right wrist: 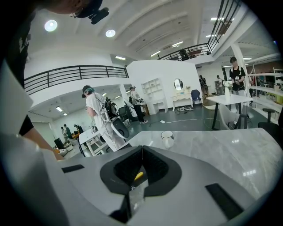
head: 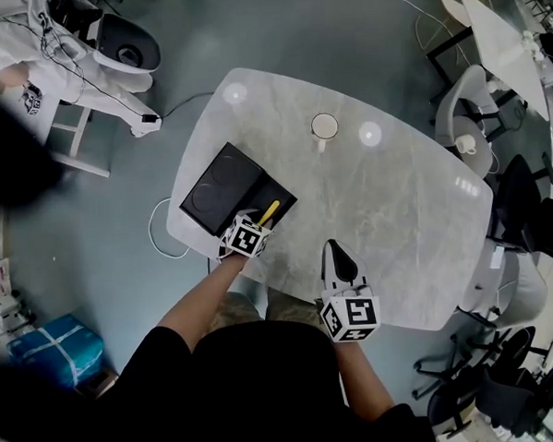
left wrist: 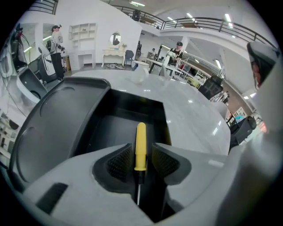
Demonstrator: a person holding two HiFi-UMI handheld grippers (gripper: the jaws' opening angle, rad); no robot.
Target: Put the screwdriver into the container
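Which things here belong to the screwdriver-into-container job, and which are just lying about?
Job: screwdriver, black container, left gripper (open around the screwdriver).
Lying about: white cup, right gripper (shut, empty).

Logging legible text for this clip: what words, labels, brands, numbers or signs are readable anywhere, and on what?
No readable text in any view.
left marker cube and right marker cube: black-and-white square codes only, no letters.
white shirt: dark print, too small to read.
screwdriver and container: no label visible.
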